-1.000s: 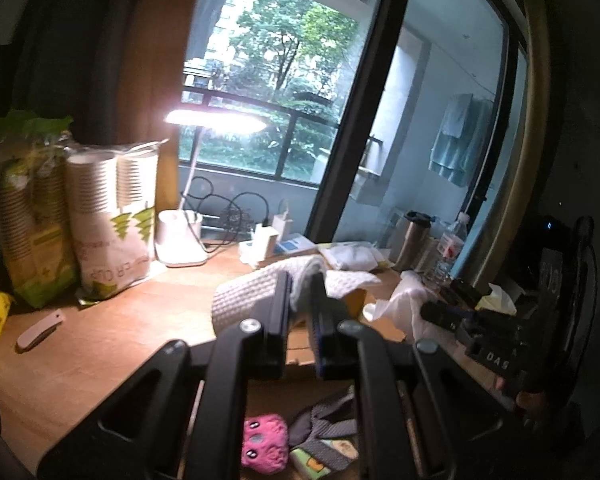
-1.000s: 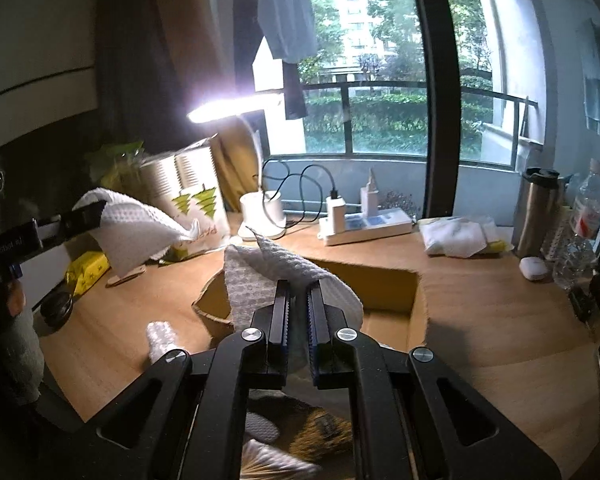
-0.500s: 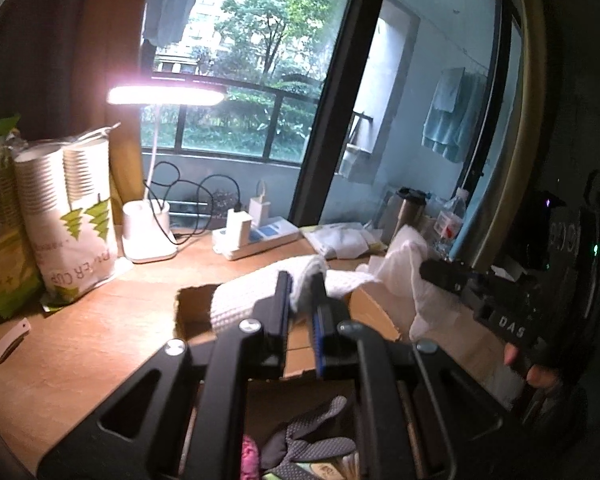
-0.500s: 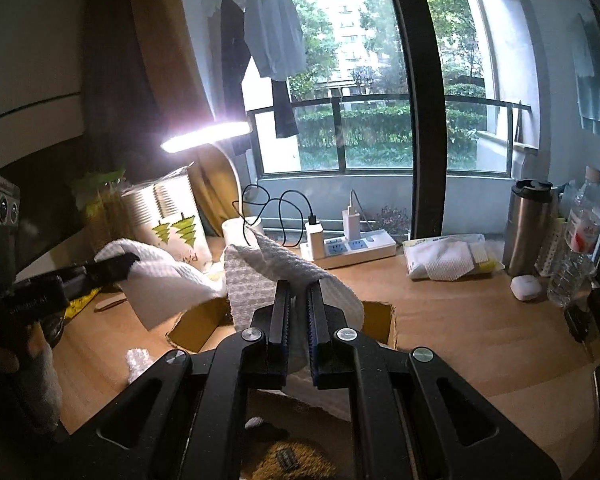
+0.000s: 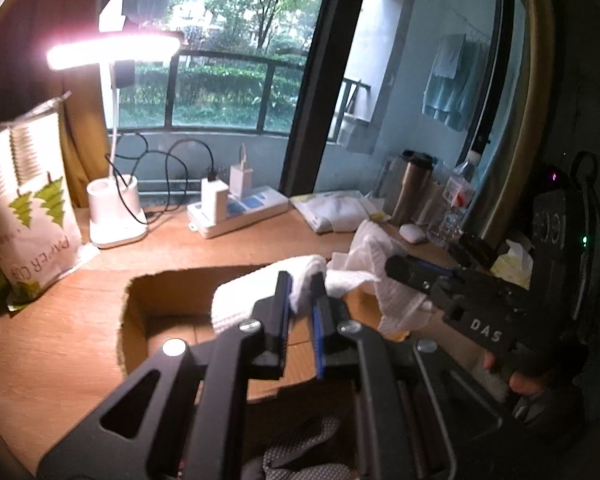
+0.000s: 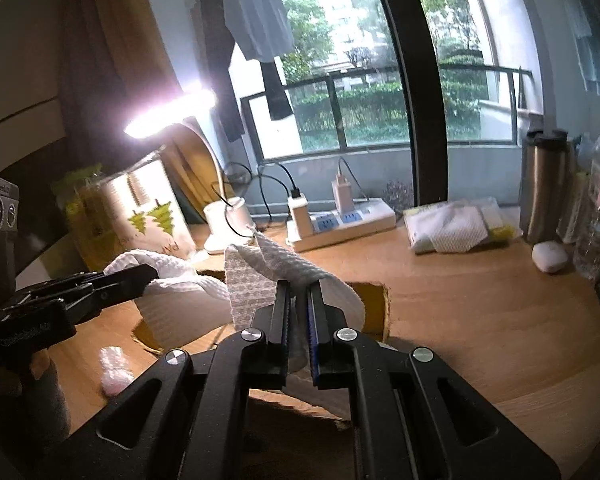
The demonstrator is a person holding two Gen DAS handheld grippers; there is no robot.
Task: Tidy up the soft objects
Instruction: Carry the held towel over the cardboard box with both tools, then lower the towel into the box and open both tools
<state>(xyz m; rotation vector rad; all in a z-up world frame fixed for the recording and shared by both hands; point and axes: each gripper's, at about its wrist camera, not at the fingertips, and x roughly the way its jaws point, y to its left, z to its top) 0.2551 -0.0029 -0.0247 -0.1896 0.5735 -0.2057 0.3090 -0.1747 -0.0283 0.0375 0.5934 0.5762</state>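
Nearest, left gripper (image 5: 300,286): black two-finger tool, jaws closed on one end of a white cloth (image 5: 256,294). Right gripper (image 6: 298,292): same make, blue-edged pads, jaws likewise closed on the other end of that cloth, which bunches up in a peak above the fingers.

Item in hand: white cloth, waffle-weave, thin and limp, textured with a small raised grid; held off the desk between the two tools, slack and sagging in the middle, directly above the cardboard box (image 5: 140,308).

Step, as judged: carrying the cloth to the box, or gathering it into a fold over the opening. The next move would seem to call for lowering both ends together so the cloth settles inside the walls, then releasing both grips; uneven lowering could leave a corner draped over the torn rim.

Cardboard box: brown corrugated, open-topped, ragged cut edges, matt. A grey knitted item (image 5: 300,452) lies inside at the near end; what it is cannot be told.

Beside the box, on the wooden desk (image 6: 480,320): a small pale crumpled lump (image 6: 114,372), possibly foam or plastic wrap.

Farther: a second folded white cloth (image 6: 448,228) on a packet; white power strip (image 6: 340,224) with plugged chargers; white desk lamp (image 5: 114,216), lit; bagged paper cups (image 5: 28,212), glossy wrapper; steel tumbler (image 6: 544,188), brushed finish.

Farthest: window with dark railing, greenery beyond.
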